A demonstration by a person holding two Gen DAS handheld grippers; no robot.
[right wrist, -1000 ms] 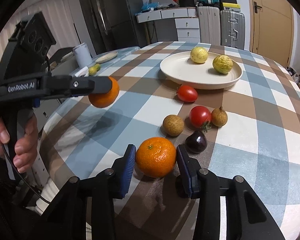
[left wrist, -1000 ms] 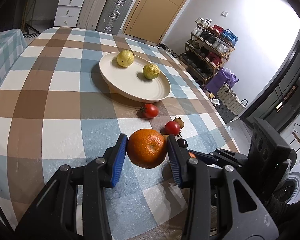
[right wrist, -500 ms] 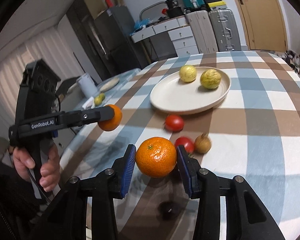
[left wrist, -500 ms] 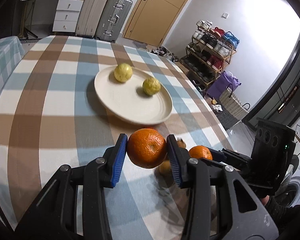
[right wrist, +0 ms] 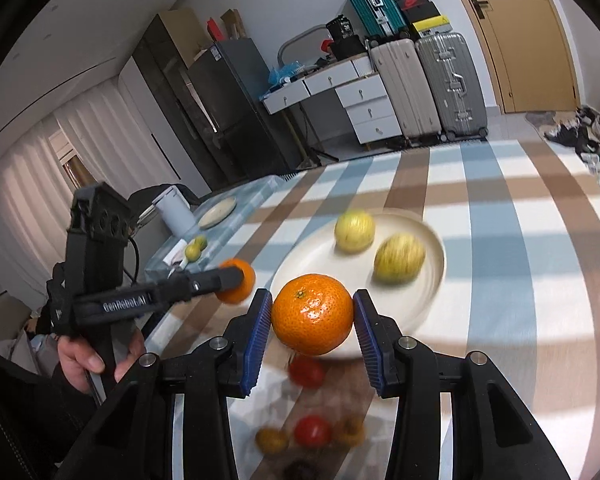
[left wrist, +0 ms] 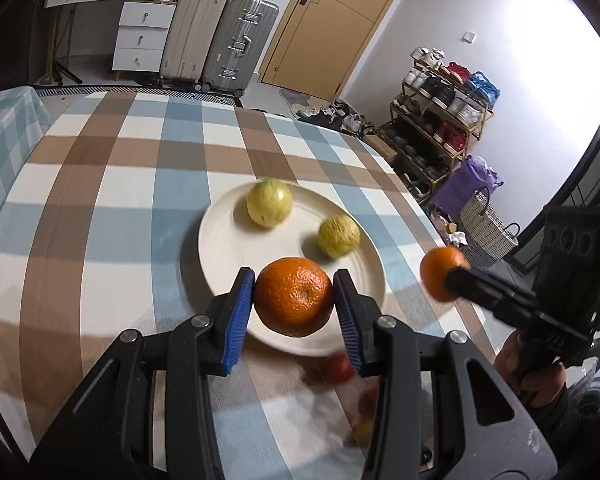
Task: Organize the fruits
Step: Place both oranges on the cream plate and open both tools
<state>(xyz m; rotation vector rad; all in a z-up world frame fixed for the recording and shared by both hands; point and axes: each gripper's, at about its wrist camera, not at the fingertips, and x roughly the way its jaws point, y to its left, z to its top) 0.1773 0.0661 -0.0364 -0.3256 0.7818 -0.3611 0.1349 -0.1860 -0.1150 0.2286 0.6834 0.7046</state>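
Left gripper (left wrist: 294, 296): black plastic frame, ribbed blue pads, clenched on a round orange mandarin with pitted, glossy skin (left wrist: 293, 297). It is held in the air over the near rim of the wide, shallow cream ceramic plate (left wrist: 220, 248).

Right gripper (right wrist: 312, 314): same build, clenched on a second round orange mandarin, green stem dot facing the camera (right wrist: 312, 314). Also lifted, above the near edge of the plate as seen from the right wrist.

On the plate: a smooth pale-yellow round fruit (left wrist: 269, 202) and a wrinkled yellow-green round fruit (left wrist: 338, 236), apart from each other, toward the far side.

On the table below the grippers, blurred: small red tomatoes (right wrist: 312, 430), a small brownish round fruit (right wrist: 271, 440), a dark purple fruit (right wrist: 300, 470).

Table (left wrist: 100, 208): round edge, woven cloth in blue, brown and white checks.

Room: hard-shell ribbed suitcases (left wrist: 240, 40), white drawer unit (left wrist: 142, 36), tan wooden door (left wrist: 340, 12), metal shoe rack (left wrist: 444, 108), woven basket (left wrist: 486, 230), dark fridge (right wrist: 228, 100).

A person's hand (right wrist: 88, 354) grips the left gripper's handle.
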